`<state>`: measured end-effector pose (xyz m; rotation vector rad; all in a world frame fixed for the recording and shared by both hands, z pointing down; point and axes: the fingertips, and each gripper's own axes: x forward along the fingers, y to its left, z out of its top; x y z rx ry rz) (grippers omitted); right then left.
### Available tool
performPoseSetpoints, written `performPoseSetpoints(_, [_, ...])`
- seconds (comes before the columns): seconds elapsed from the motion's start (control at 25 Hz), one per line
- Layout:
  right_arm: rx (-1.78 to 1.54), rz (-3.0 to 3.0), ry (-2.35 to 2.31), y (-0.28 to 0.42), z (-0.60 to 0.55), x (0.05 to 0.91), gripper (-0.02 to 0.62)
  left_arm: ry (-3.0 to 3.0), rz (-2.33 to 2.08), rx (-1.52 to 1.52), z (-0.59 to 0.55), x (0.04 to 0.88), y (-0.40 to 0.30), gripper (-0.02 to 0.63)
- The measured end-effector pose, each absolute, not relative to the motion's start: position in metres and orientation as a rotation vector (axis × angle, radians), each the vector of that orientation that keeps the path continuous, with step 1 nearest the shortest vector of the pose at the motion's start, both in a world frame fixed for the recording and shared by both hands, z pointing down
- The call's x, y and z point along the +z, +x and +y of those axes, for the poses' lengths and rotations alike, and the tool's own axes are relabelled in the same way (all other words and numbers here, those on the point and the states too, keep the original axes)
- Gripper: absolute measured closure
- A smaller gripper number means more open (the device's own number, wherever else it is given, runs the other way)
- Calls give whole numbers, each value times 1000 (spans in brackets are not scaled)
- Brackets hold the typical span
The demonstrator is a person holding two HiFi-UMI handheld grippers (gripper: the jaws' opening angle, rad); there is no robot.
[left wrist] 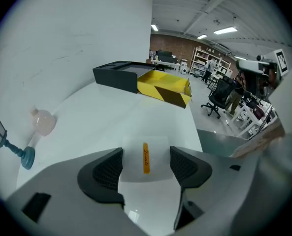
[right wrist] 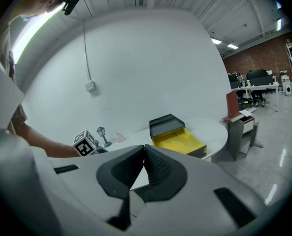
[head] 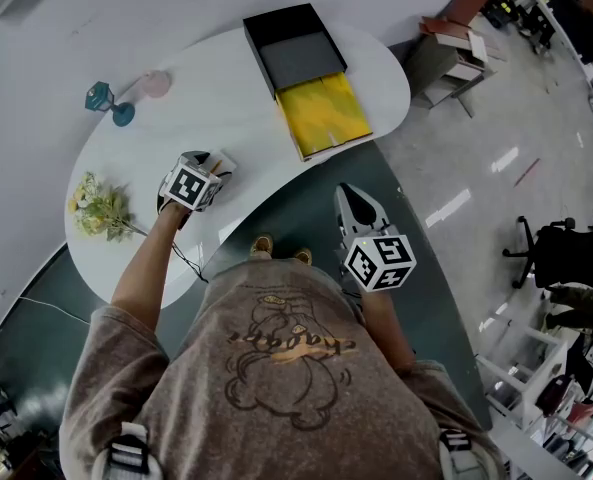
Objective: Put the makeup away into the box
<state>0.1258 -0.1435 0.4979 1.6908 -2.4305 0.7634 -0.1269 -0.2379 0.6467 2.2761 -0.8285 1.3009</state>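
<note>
White curved table (head: 226,108) bears an open black box (head: 294,53) at its far end, a yellow tray (head: 324,115) beside it. Left gripper (left wrist: 146,167), near the table's front edge, clasps a clear makeup case (left wrist: 146,156) with an orange strip, well apart from the box. Right gripper (right wrist: 144,150) hangs off the table, jaws pressed together on nothing.

- I counted one white table (head: 236,118), just the one.
- One box (head: 296,58) was on it.
- One makeup pack (left wrist: 146,157) was all I saw.
- One blue lantern ornament (head: 100,96), one pink globe (head: 156,84), one flower bunch (head: 101,208).
- Two grippers: left gripper (head: 216,161), right gripper (right wrist: 145,163).
</note>
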Motion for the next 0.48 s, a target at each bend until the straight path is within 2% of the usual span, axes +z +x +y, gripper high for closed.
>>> performPoseSetpoints(0.48, [748,-2416,1747,135,-139,494,592,2458,-798,1226,-260,598,-74,286])
